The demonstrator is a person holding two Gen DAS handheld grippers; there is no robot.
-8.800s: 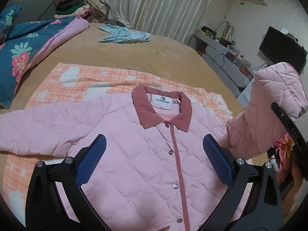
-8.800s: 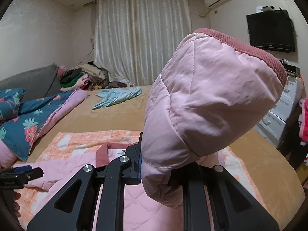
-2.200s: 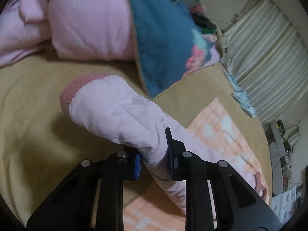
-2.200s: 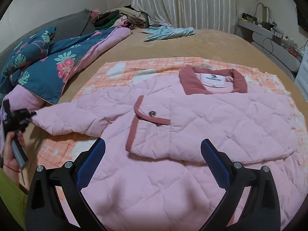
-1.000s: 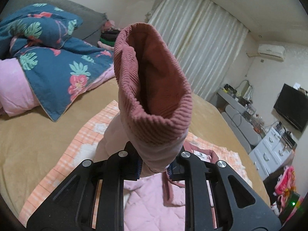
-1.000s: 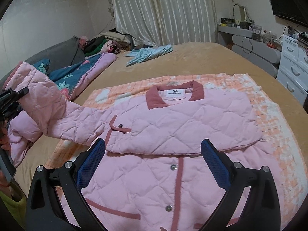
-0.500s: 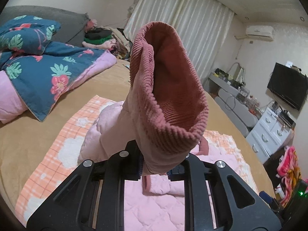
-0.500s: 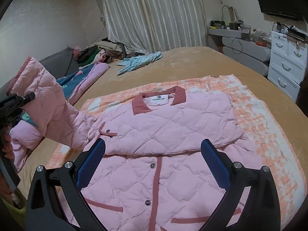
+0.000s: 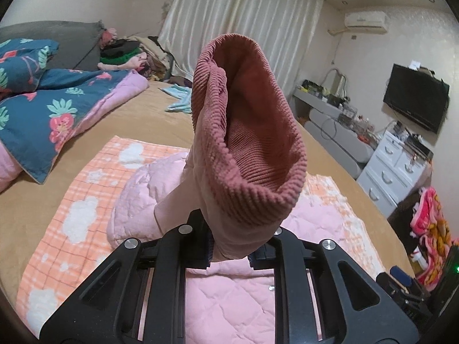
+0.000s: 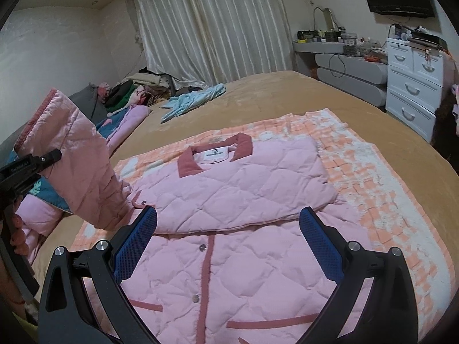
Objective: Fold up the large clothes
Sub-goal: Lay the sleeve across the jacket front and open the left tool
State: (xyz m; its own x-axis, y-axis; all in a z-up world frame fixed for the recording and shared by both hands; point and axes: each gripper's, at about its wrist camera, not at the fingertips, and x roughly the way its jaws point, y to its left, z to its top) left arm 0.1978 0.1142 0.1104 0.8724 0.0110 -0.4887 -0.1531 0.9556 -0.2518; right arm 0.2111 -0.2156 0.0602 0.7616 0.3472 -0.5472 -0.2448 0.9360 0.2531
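1. I judged the step in hand to be the second sleeve fold: the pink quilted jacket (image 10: pixel 246 229) lay face up on the orange checked blanket (image 10: pixel 373 177) spread over the tan bed (image 10: pixel 301 94), its collar (image 10: pixel 215 154) toward the far side, and one sleeve (image 10: pixel 243 197) was already laid flat across the chest.

2. My left gripper (image 9: pixel 229 253) had its jaws closed on the other sleeve (image 10: pixel 77 154) just below the corduroy cuff (image 9: pixel 246 132), and held it raised above the jacket's left edge, the cuff opening standing up toward the lens.

3. My right gripper (image 10: pixel 226 246) hovered over the near half of the jacket with its jaws wide apart and nothing between the blue pads (image 10: pixel 134 246).

4. As I read it, the next move called for carrying the lifted sleeve rightward across the chest and laying it down on or just beside the folded one, then letting go.

5. I thought the padded sleeve might spring back or bunch at the shoulder, so the free right gripper could press that fold line flat. After that, the near hem would need bringing up toward the collar.
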